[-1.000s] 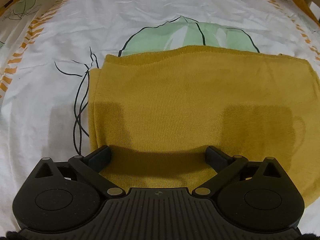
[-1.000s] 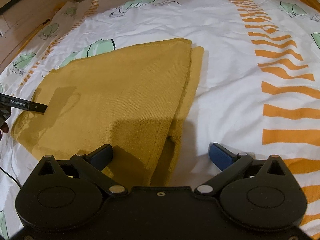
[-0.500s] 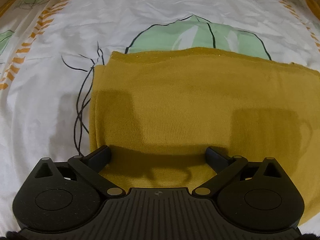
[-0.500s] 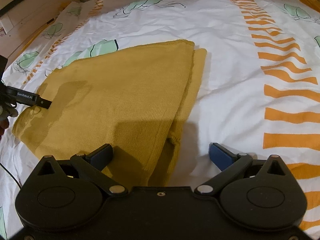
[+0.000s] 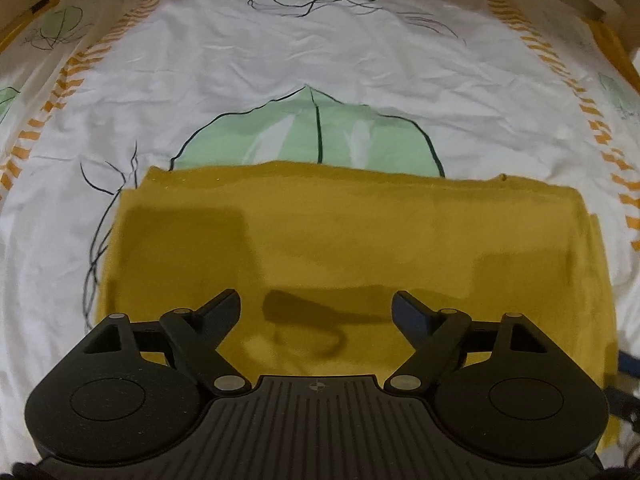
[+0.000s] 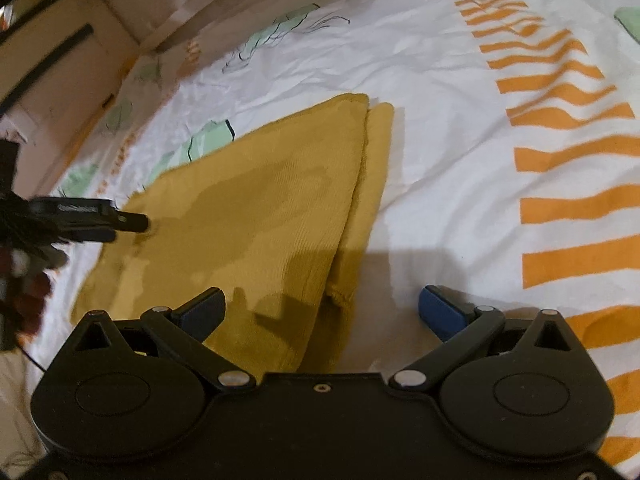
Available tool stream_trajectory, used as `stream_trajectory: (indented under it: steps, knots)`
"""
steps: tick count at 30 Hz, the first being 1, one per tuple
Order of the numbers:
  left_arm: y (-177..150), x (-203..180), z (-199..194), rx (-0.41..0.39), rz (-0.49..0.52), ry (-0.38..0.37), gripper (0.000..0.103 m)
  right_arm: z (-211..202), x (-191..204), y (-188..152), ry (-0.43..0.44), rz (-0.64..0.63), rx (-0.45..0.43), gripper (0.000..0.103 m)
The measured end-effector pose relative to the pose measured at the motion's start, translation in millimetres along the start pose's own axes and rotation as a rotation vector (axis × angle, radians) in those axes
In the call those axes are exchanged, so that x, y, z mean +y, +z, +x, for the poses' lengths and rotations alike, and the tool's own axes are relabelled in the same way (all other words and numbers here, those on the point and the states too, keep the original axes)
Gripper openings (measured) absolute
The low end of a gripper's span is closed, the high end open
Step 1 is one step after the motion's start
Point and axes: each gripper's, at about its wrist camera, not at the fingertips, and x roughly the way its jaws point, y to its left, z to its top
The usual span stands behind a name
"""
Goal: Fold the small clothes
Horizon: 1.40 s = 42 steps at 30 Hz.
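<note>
Lying flat on the leaf-print bedsheet: folded mustard garment. Left gripper above its near edge, jaws closing, nothing pinched. Right gripper spread wide over the garment's corner, empty.

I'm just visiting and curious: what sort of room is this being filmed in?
Most likely a bedroom. A mustard-yellow cloth lies folded on a white bedsheet printed with green leaves and orange stripes, with what looks like a wooden bed frame along its edge.
</note>
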Motion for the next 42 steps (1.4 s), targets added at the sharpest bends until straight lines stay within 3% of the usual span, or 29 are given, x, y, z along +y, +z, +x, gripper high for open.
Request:
stream_trajectory:
  steps: [7,15,25,33,39,42]
  knots:
    - [4,1,31,0.053,-0.066,0.010,0.085,-3,-22,3,0.114,0.143,-0.024,0.103]
    - [-4,0,35,0.021,-0.048,0.011,0.092,6,-49,10,0.279,0.377,-0.069,0.103]
    - [2,1,32,0.019,-0.051,-0.004,0.090,34,-46,34,0.392,0.379,-0.063,0.103]
    - [35,1,48,-0.022,-0.105,-0.001,0.084,39,-38,37,0.403,0.319,-0.063,0.103]
    - [40,-8,62,-0.007,-0.072,0.045,0.085,38,-40,35,0.404,0.325,-0.064,0.103]
    - [37,-6,52,-0.008,-0.086,0.026,0.083,38,-39,35,0.402,0.323,-0.067,0.103]
